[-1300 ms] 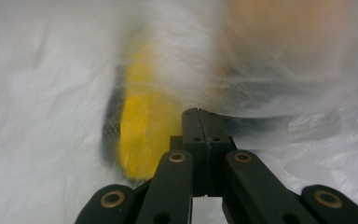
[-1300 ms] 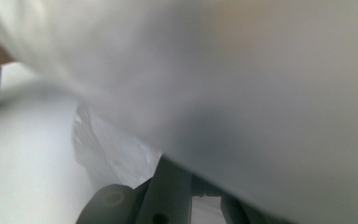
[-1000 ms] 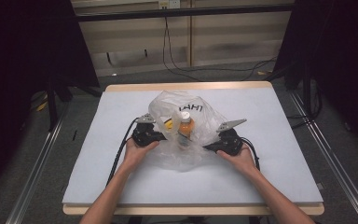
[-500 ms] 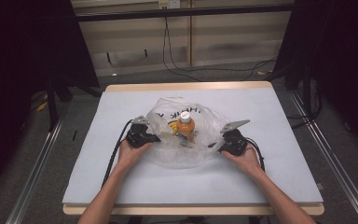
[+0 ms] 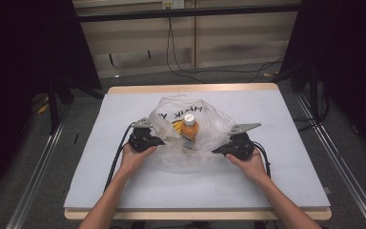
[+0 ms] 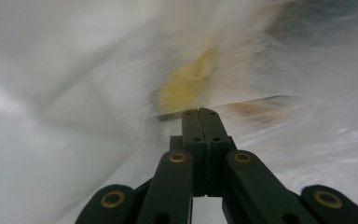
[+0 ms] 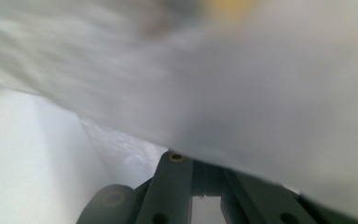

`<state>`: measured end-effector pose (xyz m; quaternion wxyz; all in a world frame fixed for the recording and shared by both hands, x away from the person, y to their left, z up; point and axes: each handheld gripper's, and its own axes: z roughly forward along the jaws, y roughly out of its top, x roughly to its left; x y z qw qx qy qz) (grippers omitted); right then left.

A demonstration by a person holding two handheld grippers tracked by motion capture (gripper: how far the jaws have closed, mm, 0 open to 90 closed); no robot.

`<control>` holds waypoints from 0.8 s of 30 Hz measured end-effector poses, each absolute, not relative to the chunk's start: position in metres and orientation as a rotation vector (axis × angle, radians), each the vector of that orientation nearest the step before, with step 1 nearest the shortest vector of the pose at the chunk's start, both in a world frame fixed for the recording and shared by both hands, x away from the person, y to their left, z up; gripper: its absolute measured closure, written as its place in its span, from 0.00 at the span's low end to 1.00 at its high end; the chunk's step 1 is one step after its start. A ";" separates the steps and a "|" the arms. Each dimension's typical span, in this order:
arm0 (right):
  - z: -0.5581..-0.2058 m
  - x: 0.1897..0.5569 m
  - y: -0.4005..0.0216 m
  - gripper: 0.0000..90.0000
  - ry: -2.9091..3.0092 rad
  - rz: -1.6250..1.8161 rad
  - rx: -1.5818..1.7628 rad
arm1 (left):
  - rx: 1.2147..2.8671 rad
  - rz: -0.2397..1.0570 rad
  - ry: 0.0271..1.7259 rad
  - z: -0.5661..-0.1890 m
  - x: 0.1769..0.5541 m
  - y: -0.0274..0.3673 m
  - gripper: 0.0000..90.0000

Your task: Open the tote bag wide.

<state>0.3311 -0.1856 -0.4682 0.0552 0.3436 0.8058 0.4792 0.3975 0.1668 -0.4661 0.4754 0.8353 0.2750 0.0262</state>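
A thin translucent plastic bag (image 5: 209, 121) with dark lettering lies on the white table (image 5: 290, 167). Inside it stands an orange bottle (image 5: 189, 129) with a white cap. My left gripper (image 5: 159, 142) pinches the bag's left edge and my right gripper (image 5: 215, 151) pinches its right edge, the film spread wide between them. In the left gripper view the gripper (image 6: 199, 113) has its jaws pressed together, with bag film (image 6: 74, 93) all round and a yellow blur behind. In the right gripper view the bag (image 7: 242, 93) drapes over the jaw tips and hides them.
The table has a wooden rim (image 5: 190, 88) at the far edge. Black cables (image 5: 119, 152) trail from both grippers toward the person's forearms. Dark stands and metal rails (image 5: 38, 167) flank the table, with cables on the floor behind.
Both grippers have drawn slightly apart, and the bag, which stood taller and bunched, now lies lower and wider. The bottle has stayed near the middle.
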 end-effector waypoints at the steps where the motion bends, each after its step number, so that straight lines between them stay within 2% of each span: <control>1: -0.464 0.328 -0.186 1.00 2.434 1.477 1.038 | 2.037 0.073 0.661 -0.463 0.395 0.168 1.00; 17: -0.440 0.287 -0.204 1.00 2.373 1.541 0.984 | 2.014 0.082 0.606 -0.444 0.357 0.207 1.00; 24: -0.424 0.276 -0.221 1.00 2.302 1.576 0.988 | 1.940 0.097 0.601 -0.431 0.337 0.223 1.00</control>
